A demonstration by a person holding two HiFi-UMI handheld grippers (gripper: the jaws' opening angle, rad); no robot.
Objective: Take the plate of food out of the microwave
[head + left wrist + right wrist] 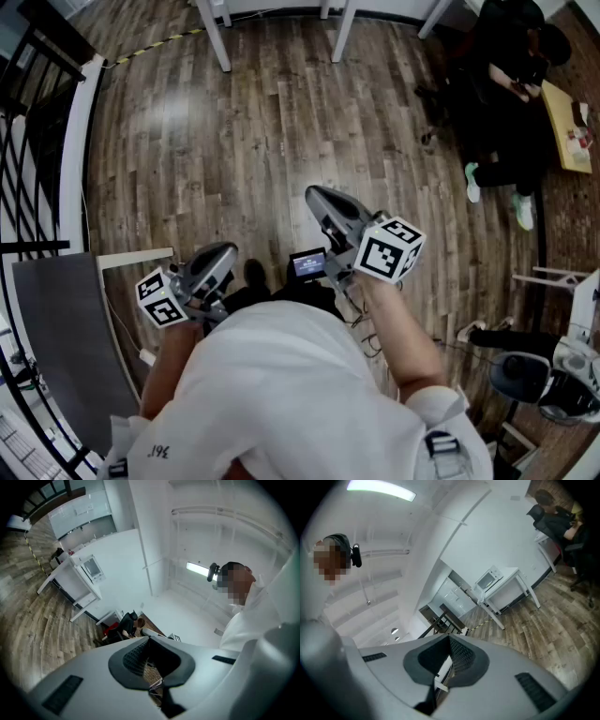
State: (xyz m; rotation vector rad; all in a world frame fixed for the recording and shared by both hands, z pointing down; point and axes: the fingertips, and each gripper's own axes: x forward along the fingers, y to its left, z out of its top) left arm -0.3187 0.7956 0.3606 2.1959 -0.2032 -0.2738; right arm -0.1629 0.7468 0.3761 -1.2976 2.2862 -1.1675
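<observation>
No plate of food shows in any view. A small microwave stands far off on a white table; the right gripper view also catches the microwave on its table. Whether its door is open I cannot tell at this distance. In the head view both grippers are held close to my body above the wooden floor. My left gripper is shut with nothing between its jaws, and its tips meet. My right gripper is shut and empty too, its tips pressed together.
A person in black sits at the upper right by a small table. White table legs stand at the top. A black railing and a grey board lie to the left; some equipment stands lower right.
</observation>
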